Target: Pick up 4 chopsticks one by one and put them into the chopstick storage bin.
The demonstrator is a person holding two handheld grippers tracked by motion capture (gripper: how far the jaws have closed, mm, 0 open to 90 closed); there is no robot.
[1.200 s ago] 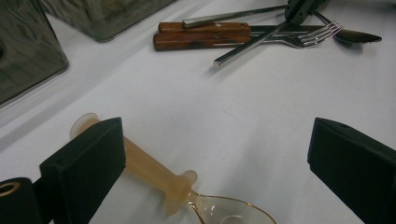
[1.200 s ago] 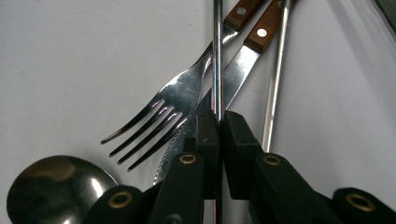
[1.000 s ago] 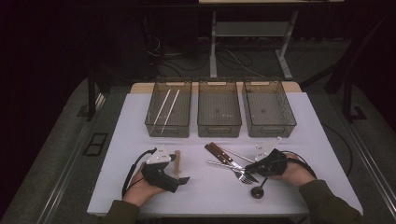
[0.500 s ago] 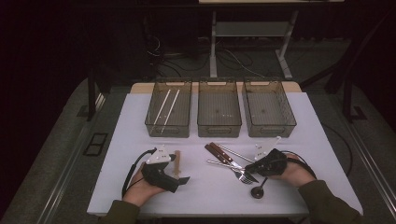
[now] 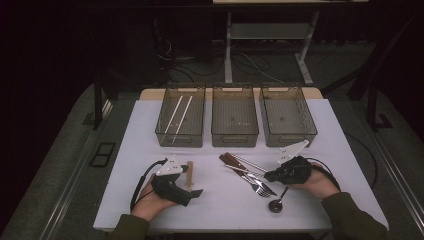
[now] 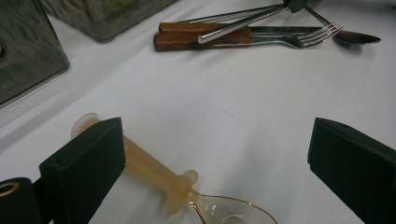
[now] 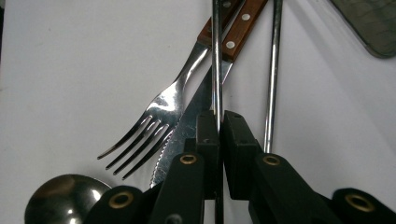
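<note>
Change since a second ago is nil. Right tongs [image 7: 219,122] stay clamped on a metal chopstick [image 7: 216,51] in the cutlery pile [image 5: 247,172] at bench centre; left tongs [image 6: 215,154] gape, empty, at eight o'clock. Lift not begun.

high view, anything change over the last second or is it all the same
Nothing visibly changed: the right tongs stay shut on a metal chopstick in the cutlery pile, and the left tongs stay open by the amber spoon.
</note>
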